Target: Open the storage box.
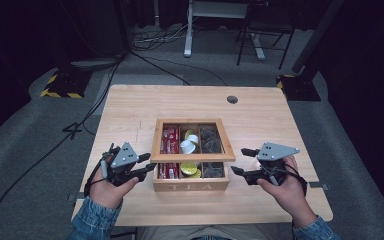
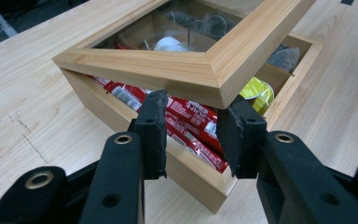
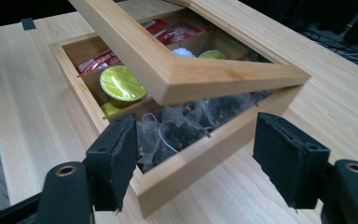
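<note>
Black jaws are being seen at the bottom of both gripper views, rising toward a wooden tea box [image 1: 191,185] at the centre of the table [image 1: 130,107]. The left gripper [image 2: 191,135] is being held with its jaws apart, nothing gripped between them, just at the near corner of the box. The right gripper [image 3: 193,163] is being held wide open, its jaws spread to either side of another corner, with nothing caught.

The lid [image 3: 177,74], a wooden frame with a clear pane, is being kept partly raised and tilted over the box, and much of the contents is being screened by it. Red packets [image 2: 191,116] are being shown in the compartments on the left side of the high view, yellow-green capsules [image 3: 120,84] and white ones [image 1: 188,146] in the middle, and dark tea bags [image 3: 177,128] on the right.

In the high view the grippers are being held by two hands [image 1: 106,189] in denim sleeves at the lower left and lower right, one on each side of the box. Cables [image 1: 95,95] and desk legs [image 1: 189,35] are being seen on the grey floor in the upper part of the frame.
</note>
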A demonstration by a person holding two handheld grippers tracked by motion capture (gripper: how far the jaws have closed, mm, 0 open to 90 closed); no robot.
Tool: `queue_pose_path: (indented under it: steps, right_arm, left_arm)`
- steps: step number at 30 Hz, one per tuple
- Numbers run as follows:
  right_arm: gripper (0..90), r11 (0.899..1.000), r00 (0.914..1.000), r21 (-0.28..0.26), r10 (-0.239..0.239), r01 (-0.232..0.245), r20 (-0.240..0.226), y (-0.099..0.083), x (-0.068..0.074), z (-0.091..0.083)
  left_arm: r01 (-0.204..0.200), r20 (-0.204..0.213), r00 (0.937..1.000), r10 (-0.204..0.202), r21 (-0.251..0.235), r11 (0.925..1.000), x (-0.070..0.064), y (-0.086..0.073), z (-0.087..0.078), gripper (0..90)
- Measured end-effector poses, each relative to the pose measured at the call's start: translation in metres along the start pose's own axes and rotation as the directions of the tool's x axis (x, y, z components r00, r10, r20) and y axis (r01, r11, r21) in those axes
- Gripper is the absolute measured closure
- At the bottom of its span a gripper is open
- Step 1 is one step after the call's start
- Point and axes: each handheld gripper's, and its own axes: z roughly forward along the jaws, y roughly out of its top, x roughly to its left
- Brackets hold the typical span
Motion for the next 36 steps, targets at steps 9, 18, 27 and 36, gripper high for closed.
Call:
queue_pose_path:
  steps: [9,18,27,36]
  right_arm:
    - [40.0,0.999,0.9987,0.000,-0.039,0.039,0.033,0.010,0.000,0.017]
    - [41.7,0.998,0.9974,-0.017,-0.059,0.059,0.043,0.013,-0.004,0.020]
    - [42.4,0.996,0.9957,-0.047,-0.077,0.079,0.051,0.032,-0.015,0.014]
    - [49.8,0.991,0.9941,-0.086,-0.098,0.102,0.045,0.061,-0.033,0.010]
  left_arm:
    - [-0.003,-0.009,1.0000,0.003,-0.009,1.0000,0.002,0.001,0.003,60.3]
    - [-0.003,-0.013,0.9999,0.002,-0.029,0.9996,0.003,0.000,0.004,59.9]
    - [0.020,-0.027,0.9994,-0.021,-0.030,0.9994,0.005,-0.004,0.001,48.4]
    - [0.049,-0.062,0.9968,-0.051,-0.023,0.9985,0.011,-0.013,-0.005,44.1]
